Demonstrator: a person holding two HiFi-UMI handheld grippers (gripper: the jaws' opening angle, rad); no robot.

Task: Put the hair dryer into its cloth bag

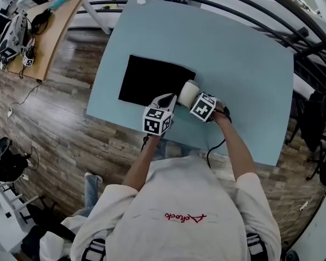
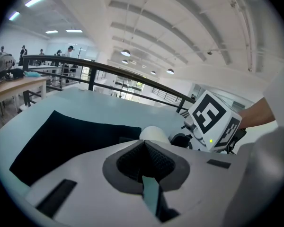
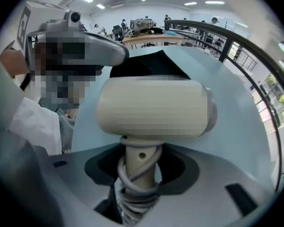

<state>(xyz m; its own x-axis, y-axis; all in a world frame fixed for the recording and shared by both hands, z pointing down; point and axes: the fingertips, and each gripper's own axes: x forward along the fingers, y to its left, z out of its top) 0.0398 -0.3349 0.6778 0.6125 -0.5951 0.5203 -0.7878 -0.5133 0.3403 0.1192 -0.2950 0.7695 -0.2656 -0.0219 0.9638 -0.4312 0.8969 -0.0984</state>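
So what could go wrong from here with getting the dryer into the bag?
The cloth bag lies flat and the left hand-held gripper is shut with no cloth seen in it, so the hair dryer may just push the bag away. The right hand-held gripper clamps the handle over wound cord, which may slip or snag.

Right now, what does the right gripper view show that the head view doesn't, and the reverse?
Only the right gripper view: the right gripper clamped on the handle of the hair dryer, with the cord wound round it. Only the head view: the wooden floor, that gripper's marker cube, the cloth bag's full outline. Both: the hair dryer, the cloth bag and the light blue table.
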